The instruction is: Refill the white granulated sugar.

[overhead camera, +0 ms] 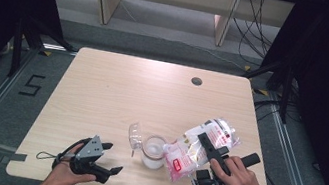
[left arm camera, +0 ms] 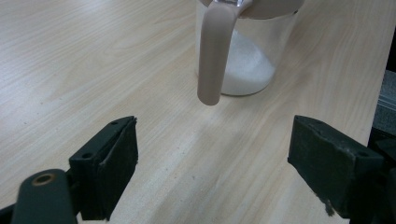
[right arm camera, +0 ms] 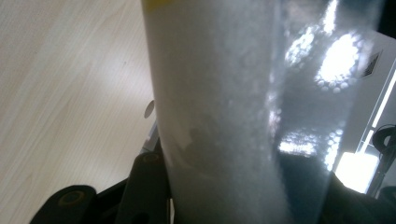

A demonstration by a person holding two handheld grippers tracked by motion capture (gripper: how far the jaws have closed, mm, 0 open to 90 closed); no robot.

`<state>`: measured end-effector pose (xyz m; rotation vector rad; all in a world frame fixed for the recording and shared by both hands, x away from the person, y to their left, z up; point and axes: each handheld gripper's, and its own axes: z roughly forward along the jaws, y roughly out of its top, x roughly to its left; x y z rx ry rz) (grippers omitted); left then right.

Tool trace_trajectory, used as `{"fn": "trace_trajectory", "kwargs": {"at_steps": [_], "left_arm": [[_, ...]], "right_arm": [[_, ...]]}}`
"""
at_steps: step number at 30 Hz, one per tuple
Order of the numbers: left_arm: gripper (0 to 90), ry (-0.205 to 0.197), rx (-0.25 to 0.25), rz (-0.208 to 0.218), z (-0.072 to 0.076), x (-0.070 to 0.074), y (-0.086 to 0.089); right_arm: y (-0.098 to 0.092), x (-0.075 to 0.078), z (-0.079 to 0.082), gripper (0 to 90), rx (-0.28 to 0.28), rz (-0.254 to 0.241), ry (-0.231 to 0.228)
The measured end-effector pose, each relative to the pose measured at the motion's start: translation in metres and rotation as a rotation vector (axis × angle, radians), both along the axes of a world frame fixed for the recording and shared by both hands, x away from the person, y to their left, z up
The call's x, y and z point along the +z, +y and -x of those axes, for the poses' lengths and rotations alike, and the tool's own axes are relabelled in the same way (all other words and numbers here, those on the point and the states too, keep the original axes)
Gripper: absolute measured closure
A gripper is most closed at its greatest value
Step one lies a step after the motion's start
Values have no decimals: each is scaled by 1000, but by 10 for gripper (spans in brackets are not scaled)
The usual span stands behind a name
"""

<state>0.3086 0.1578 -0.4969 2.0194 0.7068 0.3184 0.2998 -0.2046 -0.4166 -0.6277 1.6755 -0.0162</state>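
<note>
The table (overhead camera: pixel 101 92) has a pale wood-grain laminate top with rounded corners. At its near left edge, the left gripper (overhead camera: pixel 108 160) rests in the person's left hand (overhead camera: pixel 63 172); its two black, blocky jaws stand wide apart and hold nothing. Just right of it, near the table's centre front, stands a clear cylindrical jar (overhead camera: pixel 153 151) part-filled with white granular powder, its hinged transparent lid (overhead camera: pixel 134 134) tipped open to the left. A smooth beige handle (left arm camera: pixel 214 51) hangs down its side. Right of the jar, the right gripper (overhead camera: pixel 215 154) clamps a glossy, crinkled plastic bag (overhead camera: pixel 196 148) with red print, tilted toward the jar; its contents look white and grainy.
</note>
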Motion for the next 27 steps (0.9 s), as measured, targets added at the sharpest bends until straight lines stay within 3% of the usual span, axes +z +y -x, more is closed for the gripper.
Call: {"fn": "trace_trajectory", "kwargs": {"at_steps": [27], "left_arm": [[155,0,1,0,0,0,0]], "right_arm": [[0,-1,-1,652,7,-9,27]]}}
